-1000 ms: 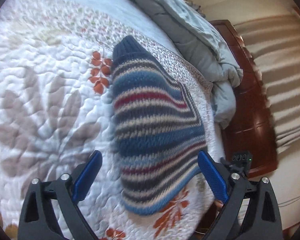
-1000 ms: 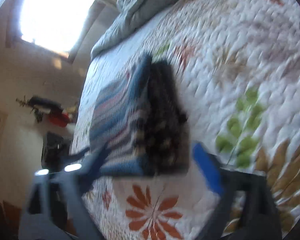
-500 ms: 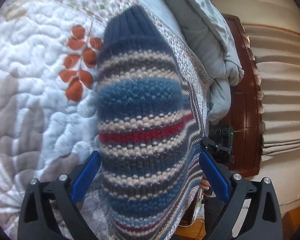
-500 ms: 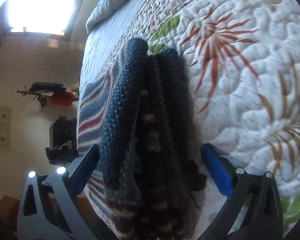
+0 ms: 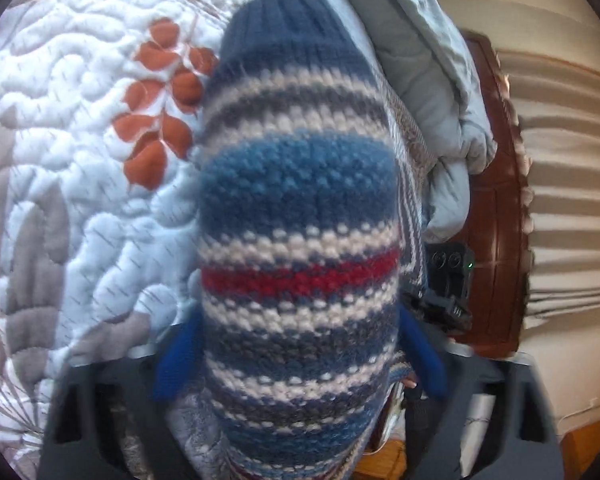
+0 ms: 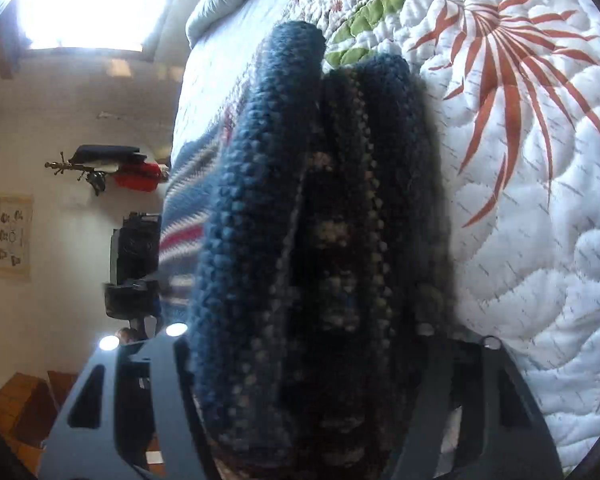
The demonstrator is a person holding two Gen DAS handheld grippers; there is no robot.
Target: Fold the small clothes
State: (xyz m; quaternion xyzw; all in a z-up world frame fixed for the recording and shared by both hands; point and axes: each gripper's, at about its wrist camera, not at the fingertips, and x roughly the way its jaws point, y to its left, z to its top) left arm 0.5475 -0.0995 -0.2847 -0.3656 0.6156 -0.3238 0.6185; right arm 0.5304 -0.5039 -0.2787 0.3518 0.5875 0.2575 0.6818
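Observation:
A folded knit sweater (image 5: pixel 300 184) with blue, cream, grey and red stripes lies near the edge of a quilted bedspread (image 5: pixel 80 120). My left gripper (image 5: pixel 300 360) straddles one end of it. Its jaws are closing, and the blue pads (image 5: pixel 176 360) touch the knit on both sides. In the right wrist view the sweater's stacked dark layers (image 6: pixel 260 200) fill the space between the fingers of my right gripper (image 6: pixel 320 360). Its jaws are closing too, and the thick fold hides the pads. Each view shows the other gripper (image 5: pixel 448 280) (image 6: pixel 134 264) at the sweater's far end.
A rumpled grey duvet (image 5: pixel 428 80) lies along the bed's far side, next to a dark wooden bed frame (image 5: pixel 496 200). Beyond the bed's edge are a bright window (image 6: pixel 84 0), a wall rack with hats (image 6: pixel 112 164) and wood floor (image 6: pixel 16 400).
Both grippers came down and forward onto the sweater's two ends. Their jaws stood wide apart around it before and have now narrowed against the knit.

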